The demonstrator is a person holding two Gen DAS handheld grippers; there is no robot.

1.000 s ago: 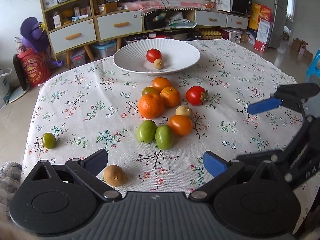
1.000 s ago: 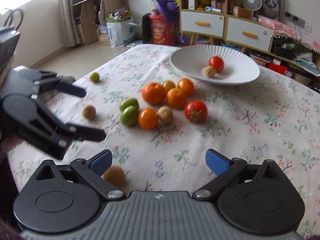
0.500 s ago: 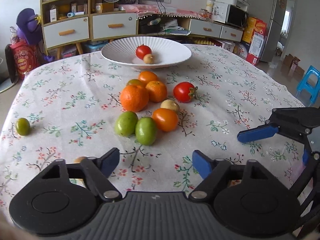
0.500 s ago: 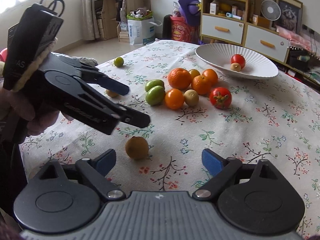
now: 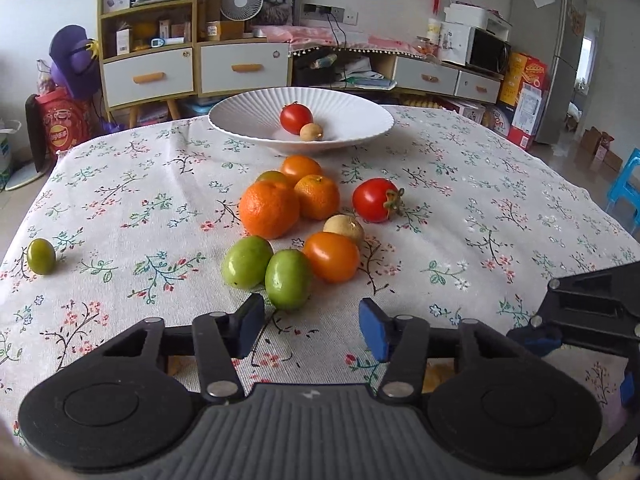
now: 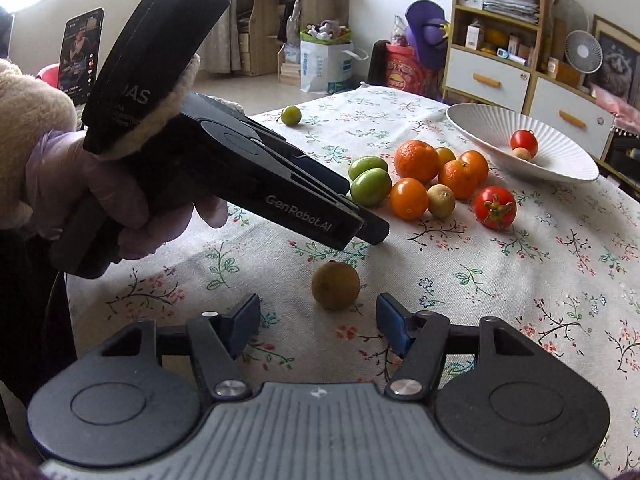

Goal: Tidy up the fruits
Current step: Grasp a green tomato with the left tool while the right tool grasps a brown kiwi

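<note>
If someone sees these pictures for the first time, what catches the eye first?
First, the bright cluster of orange, green and red fruits in the middle of the floral tablecloth. Behind it, a white ribbed plate holds a red tomato. Nearer, a brown round fruit lies alone before the right hand-held gripper.

Left gripper [image 5: 310, 326] and right gripper [image 6: 318, 322] are built alike: matte black housing, ribbed grey centre plate, two round black discs, silver pivot screws, blue pads [image 6: 390, 322] on the fingers. White "GenRobot.AI" lettering is printed along the left gripper's side. The left hand [image 6: 100, 200] is covered by a pale lilac glove, a fluffy cream sleeve [image 6: 24, 104] above it.
</note>
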